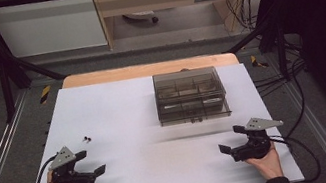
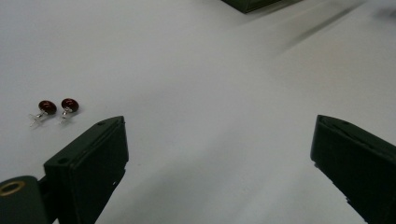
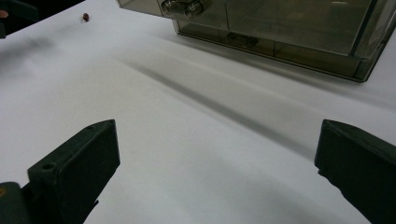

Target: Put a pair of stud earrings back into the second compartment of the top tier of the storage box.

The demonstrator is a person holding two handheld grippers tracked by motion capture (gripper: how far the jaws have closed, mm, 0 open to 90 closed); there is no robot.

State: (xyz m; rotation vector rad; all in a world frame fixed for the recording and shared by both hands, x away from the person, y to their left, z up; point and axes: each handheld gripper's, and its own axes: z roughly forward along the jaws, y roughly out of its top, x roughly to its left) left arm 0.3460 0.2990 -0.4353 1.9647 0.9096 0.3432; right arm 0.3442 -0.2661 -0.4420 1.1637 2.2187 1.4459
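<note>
Two small dark red stud earrings (image 1: 87, 139) lie side by side on the white table top (image 1: 117, 104), left of centre. In the left gripper view the earrings (image 2: 58, 108) sit just beyond the left jaw, outside the gap. My left gripper (image 1: 91, 162) (image 2: 219, 126) rests low at the near left, open and holding nothing. A smoky transparent box (image 1: 190, 95) with inner compartments and its lid shut stands right of centre. My right gripper (image 1: 231, 139) (image 3: 217, 126) is near the front right, open and empty, facing the box (image 3: 280, 32), which has two small metal knobs (image 3: 180, 7) on its front.
Bare white surface lies between the two grippers and in front of the box. One earring (image 3: 85, 17) shows far off in the right gripper view. A wooden strip (image 1: 147, 69) borders the table's far edge; black frame bars and cables (image 1: 290, 74) flank the sides.
</note>
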